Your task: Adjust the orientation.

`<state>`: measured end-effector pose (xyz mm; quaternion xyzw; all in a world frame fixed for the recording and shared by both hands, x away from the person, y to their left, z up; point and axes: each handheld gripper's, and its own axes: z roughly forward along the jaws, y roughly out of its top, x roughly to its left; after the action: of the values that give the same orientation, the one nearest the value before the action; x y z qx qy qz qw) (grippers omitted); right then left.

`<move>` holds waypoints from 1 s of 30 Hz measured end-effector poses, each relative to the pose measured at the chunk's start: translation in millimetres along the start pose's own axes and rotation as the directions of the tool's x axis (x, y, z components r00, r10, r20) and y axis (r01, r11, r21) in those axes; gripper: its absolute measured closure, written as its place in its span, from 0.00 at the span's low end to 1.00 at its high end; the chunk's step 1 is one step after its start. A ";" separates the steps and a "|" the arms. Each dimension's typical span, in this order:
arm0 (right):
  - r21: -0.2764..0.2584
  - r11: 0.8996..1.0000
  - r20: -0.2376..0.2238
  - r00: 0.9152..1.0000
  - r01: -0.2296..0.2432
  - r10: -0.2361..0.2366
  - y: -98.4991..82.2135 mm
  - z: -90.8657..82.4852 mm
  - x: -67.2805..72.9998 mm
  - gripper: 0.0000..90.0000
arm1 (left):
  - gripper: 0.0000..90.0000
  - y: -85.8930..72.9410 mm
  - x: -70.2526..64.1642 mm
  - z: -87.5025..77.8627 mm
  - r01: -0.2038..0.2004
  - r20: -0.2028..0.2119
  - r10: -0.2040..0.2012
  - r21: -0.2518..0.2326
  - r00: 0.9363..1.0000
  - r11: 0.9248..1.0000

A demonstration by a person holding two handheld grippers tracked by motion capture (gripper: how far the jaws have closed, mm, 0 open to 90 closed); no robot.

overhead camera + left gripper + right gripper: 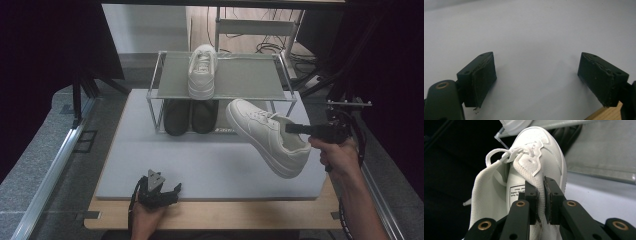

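- We see the right gripper (292,128) clenched on the collar of a white sneaker (265,136), holding it in the air above the grey mat (200,165), just in front of the right end of the shoe rack (220,85), toe pointing up toward the rack.
- In the right gripper view the two black jaws pinch the padded side wall of the sneaker (534,162) beside the tongue; the part of the collar between the pads is hidden from us, and the heel is cut off at the bottom edge.
- A printed label inside the tongue is partly covered by the left-hand jaw, and we cannot read its text.
- The left gripper (167,192) rests low at the near edge of the mat with its jaws spread wide and nothing between them; in the left gripper view we see bare mat between them and a sliver of the wooden table (606,115) at the corner.
- A second white sneaker (202,70) stands on the rack's top shelf, toe toward us; its heel end is hard to make out against the bright background.
- Below that shelf sit two dark shoes (190,116), their rear halves hidden by the shelf and in shadow.
- The surroundings on both sides of the table are too dark for us to make out.
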<state>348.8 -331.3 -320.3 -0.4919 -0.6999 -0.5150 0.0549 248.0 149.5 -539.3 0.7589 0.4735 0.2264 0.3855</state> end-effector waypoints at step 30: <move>-0.134 0.989 0.053 0.996 -0.060 0.068 64.6 36.3 1.6 0.91 | 0.16 0.0 0.0 0.0 0.002 0.001 -0.002 0.000 1.000 1.000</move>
<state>411.8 -303.1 -293.1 -0.5313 -0.6493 -0.5439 0.0187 248.0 149.5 -539.3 0.7585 0.4741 0.2257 0.3860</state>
